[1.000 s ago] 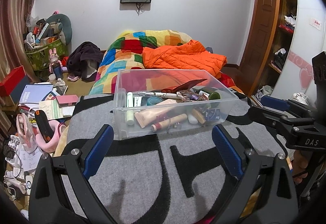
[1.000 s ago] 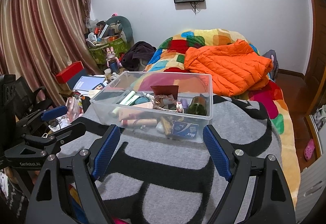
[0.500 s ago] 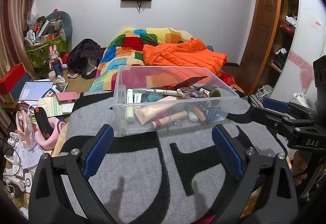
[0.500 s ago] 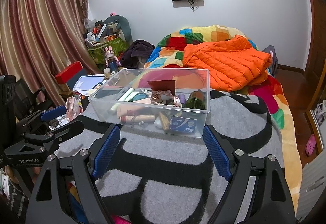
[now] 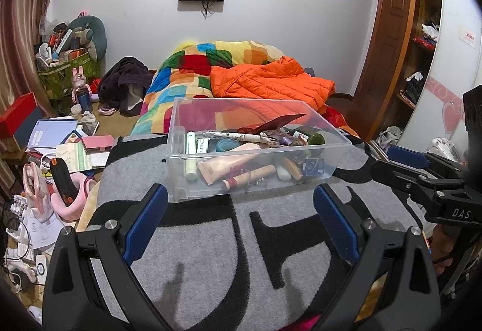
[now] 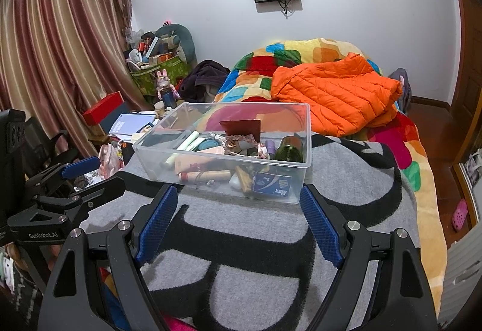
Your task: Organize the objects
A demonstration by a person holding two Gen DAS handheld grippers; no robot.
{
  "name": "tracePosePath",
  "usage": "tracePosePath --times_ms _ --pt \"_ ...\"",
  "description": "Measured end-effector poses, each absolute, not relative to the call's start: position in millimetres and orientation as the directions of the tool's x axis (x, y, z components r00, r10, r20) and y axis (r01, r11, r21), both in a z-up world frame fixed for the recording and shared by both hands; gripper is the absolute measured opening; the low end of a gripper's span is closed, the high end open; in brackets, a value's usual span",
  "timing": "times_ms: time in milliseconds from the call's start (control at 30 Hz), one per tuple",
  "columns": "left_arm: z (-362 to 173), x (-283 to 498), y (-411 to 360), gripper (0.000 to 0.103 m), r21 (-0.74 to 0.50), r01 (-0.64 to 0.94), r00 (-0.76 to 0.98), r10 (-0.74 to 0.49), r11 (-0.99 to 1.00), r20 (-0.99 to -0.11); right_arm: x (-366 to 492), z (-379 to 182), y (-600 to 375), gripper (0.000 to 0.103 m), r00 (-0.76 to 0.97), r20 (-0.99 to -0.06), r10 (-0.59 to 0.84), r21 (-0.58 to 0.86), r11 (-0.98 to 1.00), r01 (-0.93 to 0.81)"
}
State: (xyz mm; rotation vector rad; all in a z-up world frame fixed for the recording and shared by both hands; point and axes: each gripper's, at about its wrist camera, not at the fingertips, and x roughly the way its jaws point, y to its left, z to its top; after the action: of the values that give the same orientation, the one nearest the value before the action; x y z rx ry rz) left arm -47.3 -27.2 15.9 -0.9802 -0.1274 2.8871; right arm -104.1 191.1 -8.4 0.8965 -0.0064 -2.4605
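Note:
A clear plastic bin (image 5: 337,147) sits on a grey and black blanket (image 5: 211,255) on the bed; it also shows in the right wrist view (image 6: 305,132). It holds several small items: a pink tube (image 5: 226,165), a white tube (image 5: 189,156), a dark green bottle (image 6: 290,148), a blue box (image 6: 272,183), a dark red card (image 6: 241,127). My left gripper (image 5: 239,216) is open and empty, just short of the bin's near wall. My right gripper (image 6: 238,221) is open and empty, also just short of the bin.
An orange jacket (image 6: 334,92) and a colourful quilt (image 5: 180,74) lie behind the bin. Books, boxes and clutter (image 5: 60,147) crowd the floor to the left. A wooden wardrobe (image 5: 400,38) stands right. The bed edge drops off right of the blanket (image 6: 433,210).
Both grippers have moved slightly closer to the bin and tilted down a little. Both stay open and empty. The bin has not moved.

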Motion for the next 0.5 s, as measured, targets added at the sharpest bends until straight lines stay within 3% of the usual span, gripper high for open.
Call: tracePosePath --times_ms 500 --pt "10.8 -47.2 -23.4 0.101 -0.128 -0.085 -0.779 0.146 -0.988 -0.609 -104.0 -8.8 188.9 0.081 -0.643 -0.604 -0.471 0.185 -0.867 0.462"
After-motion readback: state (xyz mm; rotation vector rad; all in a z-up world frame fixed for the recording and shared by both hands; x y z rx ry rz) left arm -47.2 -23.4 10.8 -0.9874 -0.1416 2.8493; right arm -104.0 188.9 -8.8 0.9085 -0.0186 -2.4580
